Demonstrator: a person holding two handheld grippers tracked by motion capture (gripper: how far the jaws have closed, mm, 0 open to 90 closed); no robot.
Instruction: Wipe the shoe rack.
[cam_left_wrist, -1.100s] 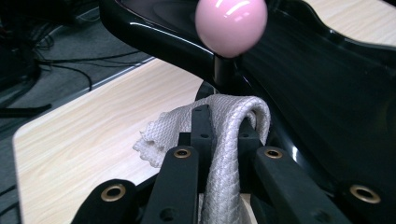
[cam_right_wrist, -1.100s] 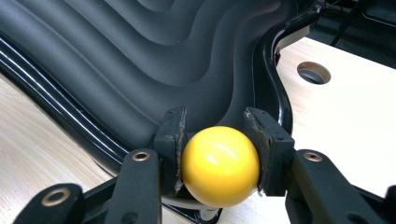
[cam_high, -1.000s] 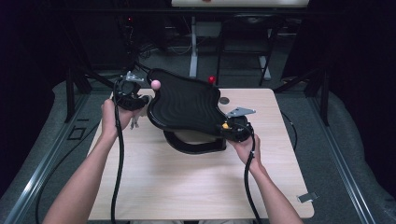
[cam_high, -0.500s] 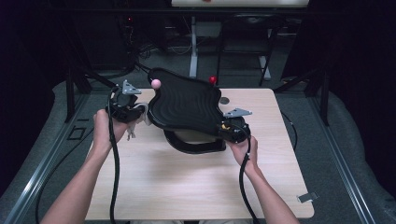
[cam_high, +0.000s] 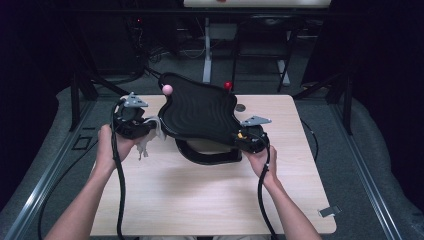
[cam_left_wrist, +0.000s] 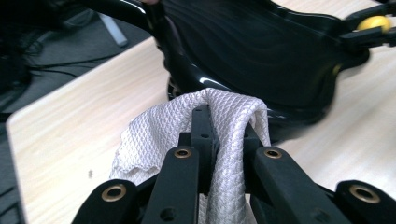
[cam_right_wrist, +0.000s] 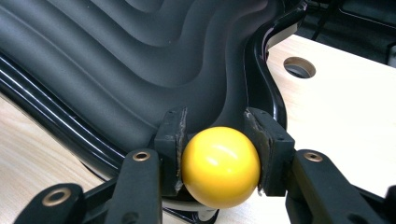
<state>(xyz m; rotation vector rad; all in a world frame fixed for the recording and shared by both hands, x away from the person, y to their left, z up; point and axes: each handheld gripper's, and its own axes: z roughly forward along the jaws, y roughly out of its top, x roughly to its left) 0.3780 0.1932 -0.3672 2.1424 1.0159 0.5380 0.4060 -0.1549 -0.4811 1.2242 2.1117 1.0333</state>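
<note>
A black ridged board (cam_high: 200, 112) rests tilted on a black ring base (cam_high: 207, 155) in the middle of the table. It carries ball knobs: pink (cam_high: 167, 89), red (cam_high: 228, 85) and yellow (cam_right_wrist: 219, 165). My right gripper (cam_high: 246, 138) is shut on the yellow knob at the board's near right corner, pads (cam_right_wrist: 169, 140) pressing both sides. My left gripper (cam_high: 147, 125) sits just left of the board, shut on a white textured cloth (cam_left_wrist: 219, 126). The cloth (cam_high: 150, 135) drapes over the jaws, close to the board's left edge (cam_left_wrist: 187, 70).
The light wooden table (cam_high: 200, 200) has a round cable hole (cam_high: 240, 107) behind the board. Cables trail from both grippers toward the table's front edge. A small grey object (cam_high: 328, 211) lies on the floor at the right. Dark floor and equipment stands surround the table.
My left gripper with the cloth has drawn away from the board's left edge, toward the left and nearer the person. The right gripper has stayed on the yellow knob.
</note>
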